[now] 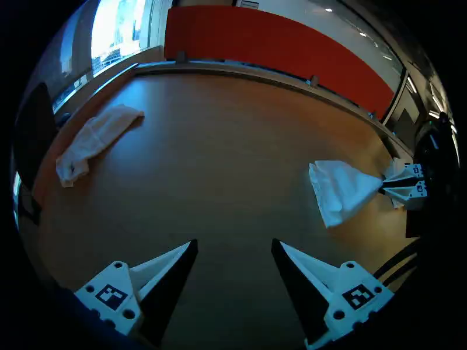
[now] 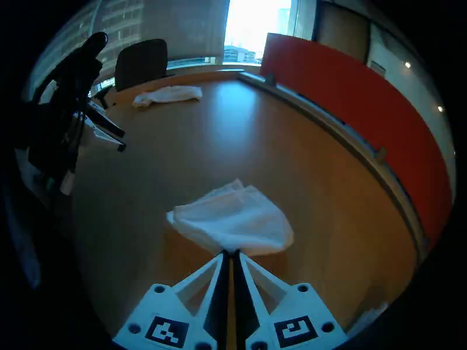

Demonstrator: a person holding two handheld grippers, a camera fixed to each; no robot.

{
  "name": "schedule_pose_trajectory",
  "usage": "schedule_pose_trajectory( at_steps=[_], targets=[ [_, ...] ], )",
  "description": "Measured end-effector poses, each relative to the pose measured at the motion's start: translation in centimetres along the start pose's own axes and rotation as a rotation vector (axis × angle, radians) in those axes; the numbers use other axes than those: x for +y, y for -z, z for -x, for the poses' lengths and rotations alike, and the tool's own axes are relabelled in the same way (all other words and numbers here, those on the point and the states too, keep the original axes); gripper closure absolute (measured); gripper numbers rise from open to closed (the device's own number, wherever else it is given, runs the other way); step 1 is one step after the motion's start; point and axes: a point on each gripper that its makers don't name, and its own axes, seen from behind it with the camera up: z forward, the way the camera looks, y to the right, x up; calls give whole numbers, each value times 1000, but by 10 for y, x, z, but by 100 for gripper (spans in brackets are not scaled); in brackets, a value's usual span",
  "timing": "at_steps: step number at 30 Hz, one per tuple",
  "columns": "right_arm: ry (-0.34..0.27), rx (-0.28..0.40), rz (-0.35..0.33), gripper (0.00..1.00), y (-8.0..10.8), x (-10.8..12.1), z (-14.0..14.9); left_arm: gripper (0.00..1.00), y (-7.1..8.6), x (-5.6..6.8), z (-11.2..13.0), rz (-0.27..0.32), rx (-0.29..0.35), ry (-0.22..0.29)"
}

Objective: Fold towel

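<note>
Pinching the near corner of a rumpled white cloth towel [image 2: 233, 224] between the tight-closed fingers of the right gripper [image 2: 233, 255], low over a brown wooden table [image 2: 175, 163]; holding the left gripper [image 1: 233, 248] spread wide above bare wood. Seen side-on from the left gripper view, that same pinch near the table's edge, plus a second crumpled white towel [image 1: 96, 140] well apart. Farther out in the right gripper view, a black chair [image 2: 140, 64] by a bright window [image 2: 257, 29] and a long red wall panel [image 2: 362, 99].

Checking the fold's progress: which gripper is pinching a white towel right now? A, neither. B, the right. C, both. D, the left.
B: the right gripper is shut on a corner of the near towel, while the left gripper stands open above the table.
</note>
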Motion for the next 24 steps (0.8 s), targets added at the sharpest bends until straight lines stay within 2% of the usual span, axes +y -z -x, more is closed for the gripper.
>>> schedule_pose_trajectory(
  at_steps=[12,18,24],
  targets=[
    [90,104,50,93,25,27,-77,6,6,4,-20,12,43,-14],
    [85,124,71,93,38,37,-88,6,9,8,-26,21,59,-16],
    [69,123,99,93,50,53,-85,6,11,13,-28,32,66,-20]
  ],
)
